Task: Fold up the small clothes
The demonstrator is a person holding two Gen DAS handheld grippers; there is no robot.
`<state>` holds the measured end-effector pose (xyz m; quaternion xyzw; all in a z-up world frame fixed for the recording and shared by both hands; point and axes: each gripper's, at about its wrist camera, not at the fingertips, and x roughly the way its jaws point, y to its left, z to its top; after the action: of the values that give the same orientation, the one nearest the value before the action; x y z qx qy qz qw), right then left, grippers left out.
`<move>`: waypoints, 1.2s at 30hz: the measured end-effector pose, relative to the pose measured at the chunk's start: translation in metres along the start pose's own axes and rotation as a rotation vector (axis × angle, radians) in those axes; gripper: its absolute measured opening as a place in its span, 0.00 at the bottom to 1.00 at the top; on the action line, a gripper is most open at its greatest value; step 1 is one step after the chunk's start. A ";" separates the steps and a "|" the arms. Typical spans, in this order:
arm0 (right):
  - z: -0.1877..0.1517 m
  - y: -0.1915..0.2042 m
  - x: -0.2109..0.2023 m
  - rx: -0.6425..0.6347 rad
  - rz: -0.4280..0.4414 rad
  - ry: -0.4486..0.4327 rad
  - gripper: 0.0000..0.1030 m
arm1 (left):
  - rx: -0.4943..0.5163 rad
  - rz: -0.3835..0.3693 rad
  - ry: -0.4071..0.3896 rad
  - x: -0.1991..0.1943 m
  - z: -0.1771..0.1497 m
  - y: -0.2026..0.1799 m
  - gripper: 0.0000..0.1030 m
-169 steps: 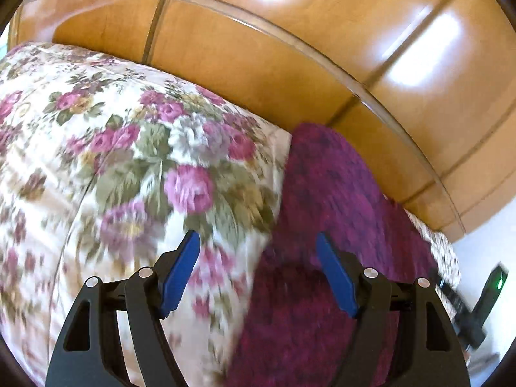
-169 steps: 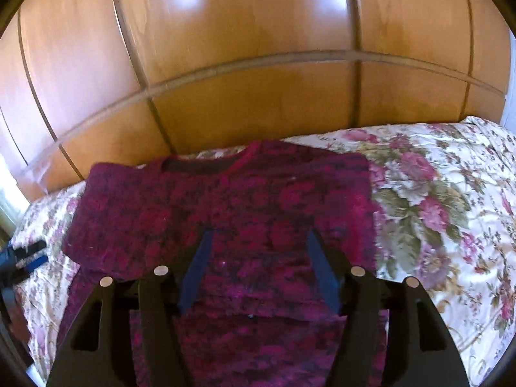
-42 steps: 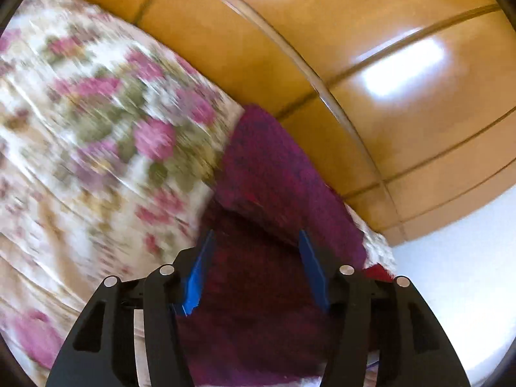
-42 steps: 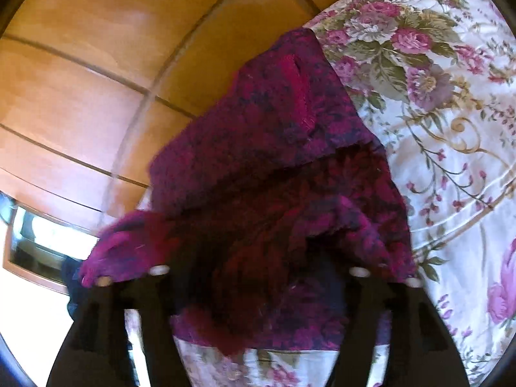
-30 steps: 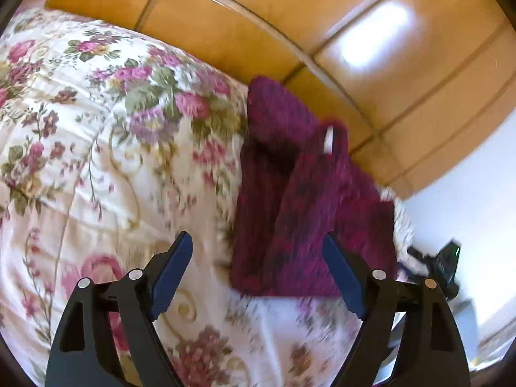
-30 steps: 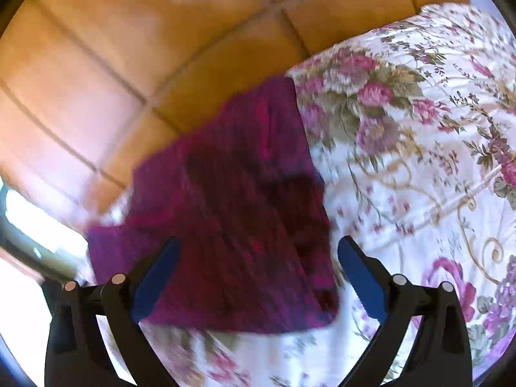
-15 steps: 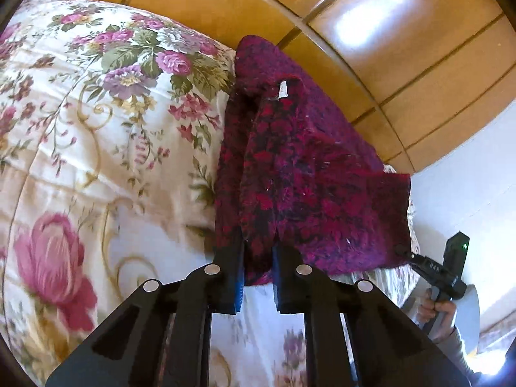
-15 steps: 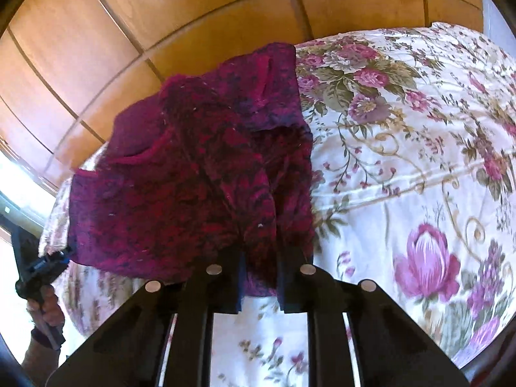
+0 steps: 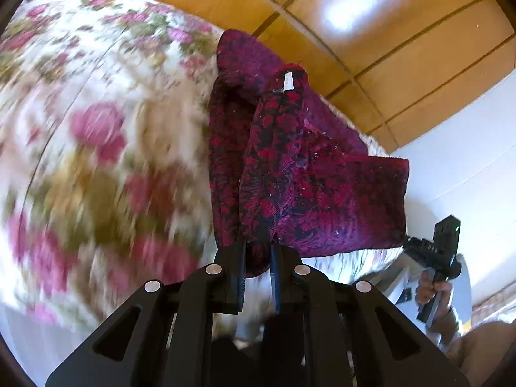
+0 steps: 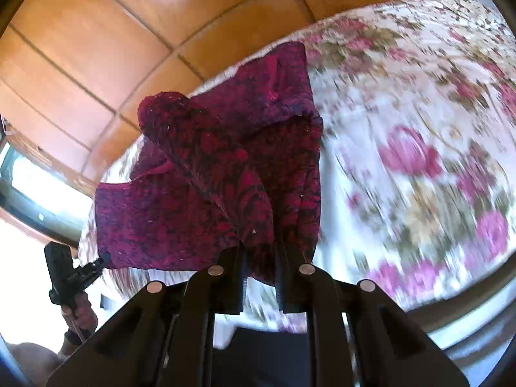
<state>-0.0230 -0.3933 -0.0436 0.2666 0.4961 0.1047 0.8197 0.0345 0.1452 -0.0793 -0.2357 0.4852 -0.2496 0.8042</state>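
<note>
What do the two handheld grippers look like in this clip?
Both the left gripper and right gripper are matte black, with angular linkage arms, round silver pivot pins and blue pads inside the fingers. No cables or markings show.

Light: bright daylight, both views well lit.
Glare: white hotspot on wood panelling (image 9: 354,13), upper right of left wrist view; softer sheen upper left of right wrist view.
Blowout: window (image 10: 29,190) at left edge, right wrist view, overexposed.
Blur: floral bedspread (image 9: 96,148) smeared w/ motion; maroon garment (image 9: 290,167) sharp.
Distortion: fisheye bend, dark vignette at corners.
</note>
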 end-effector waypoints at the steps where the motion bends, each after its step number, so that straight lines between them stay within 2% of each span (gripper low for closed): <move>1: -0.005 -0.004 0.000 0.011 0.001 0.014 0.12 | -0.011 0.003 0.014 -0.002 -0.008 0.001 0.11; 4: -0.006 -0.003 0.006 -0.010 -0.034 0.027 0.15 | 0.004 0.056 0.008 0.001 -0.008 -0.004 0.15; 5: -0.004 -0.002 0.007 -0.013 -0.049 0.023 0.25 | 0.021 0.067 0.001 0.000 -0.005 -0.007 0.20; 6: 0.000 0.000 0.008 -0.021 -0.066 0.008 0.46 | 0.030 0.076 -0.009 -0.002 0.000 -0.008 0.37; 7: 0.004 0.004 0.007 -0.035 -0.071 -0.009 0.59 | 0.031 0.086 -0.028 -0.005 0.009 -0.009 0.60; 8: 0.010 0.012 0.005 -0.071 -0.085 -0.042 0.70 | 0.031 0.095 -0.051 -0.009 0.016 -0.008 0.68; 9: 0.014 0.019 0.004 -0.100 -0.102 -0.059 0.70 | 0.039 0.102 -0.085 -0.014 0.025 -0.010 0.70; 12: 0.027 0.039 0.008 -0.179 -0.139 -0.102 0.75 | 0.079 0.102 -0.113 -0.020 0.037 -0.014 0.70; 17: 0.046 0.066 0.037 -0.278 -0.208 -0.116 0.73 | 0.158 0.127 -0.094 0.010 0.060 -0.027 0.70; 18: 0.047 0.068 0.041 -0.289 -0.219 -0.113 0.69 | 0.166 0.128 -0.089 0.020 0.066 -0.028 0.70; 19: 0.049 0.071 0.048 -0.311 -0.238 -0.109 0.66 | 0.181 0.134 -0.084 0.026 0.067 -0.033 0.65; 20: 0.049 0.071 0.051 -0.325 -0.251 -0.104 0.57 | 0.204 0.132 -0.079 0.029 0.068 -0.035 0.59; 21: 0.050 0.070 0.055 -0.340 -0.271 -0.097 0.44 | 0.237 0.136 -0.071 0.035 0.068 -0.040 0.42; 22: 0.050 0.070 0.058 -0.349 -0.289 -0.091 0.37 | 0.283 0.173 -0.066 0.041 0.067 -0.046 0.28; 23: 0.050 0.068 0.058 -0.346 -0.291 -0.083 0.24 | 0.302 0.200 -0.073 0.042 0.066 -0.047 0.21; 24: 0.051 0.066 0.055 -0.336 -0.273 -0.085 0.21 | 0.315 0.222 -0.084 0.041 0.064 -0.048 0.15; 29: 0.048 0.074 0.023 -0.359 -0.220 -0.112 0.17 | 0.276 0.155 -0.146 0.014 0.064 -0.041 0.13; 36: 0.073 0.087 -0.008 -0.336 -0.145 -0.184 0.17 | 0.333 0.150 -0.207 -0.010 0.083 -0.063 0.13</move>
<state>0.0449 -0.3481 0.0368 0.0980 0.4125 0.1018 0.8999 0.0937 0.1146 0.0014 -0.0871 0.3682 -0.2399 0.8940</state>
